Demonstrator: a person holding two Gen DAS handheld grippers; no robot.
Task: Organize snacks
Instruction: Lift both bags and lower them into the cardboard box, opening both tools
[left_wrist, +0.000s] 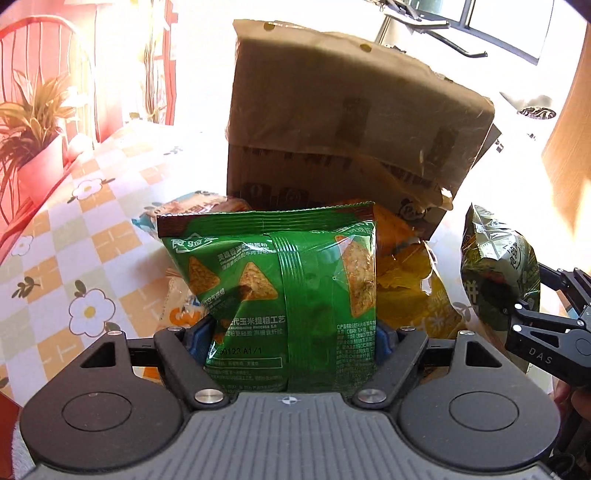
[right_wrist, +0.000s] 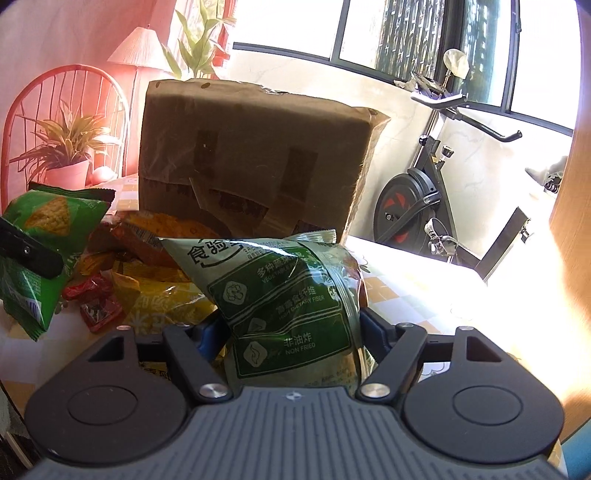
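My left gripper (left_wrist: 291, 332) is shut on a bright green corn-chip bag (left_wrist: 273, 280) and holds it upright above the table. It also shows in the right wrist view (right_wrist: 44, 236) at the far left. My right gripper (right_wrist: 291, 328) is shut on a dark green vegetable-snack bag (right_wrist: 280, 295), which appears in the left wrist view (left_wrist: 498, 266) at the right. A brown cardboard box (left_wrist: 343, 122) (right_wrist: 243, 155) stands behind both bags. Yellow (right_wrist: 166, 295), orange (right_wrist: 162, 229) and red (right_wrist: 96, 302) snack packets lie in a pile in front of the box.
The table has a checked flower-print cloth (left_wrist: 74, 258). A potted plant (right_wrist: 70, 155) and a red chair (right_wrist: 66, 110) are at the far left. An exercise bike (right_wrist: 424, 192) stands beyond the table's right edge. A wooden panel (right_wrist: 576, 221) is at the right.
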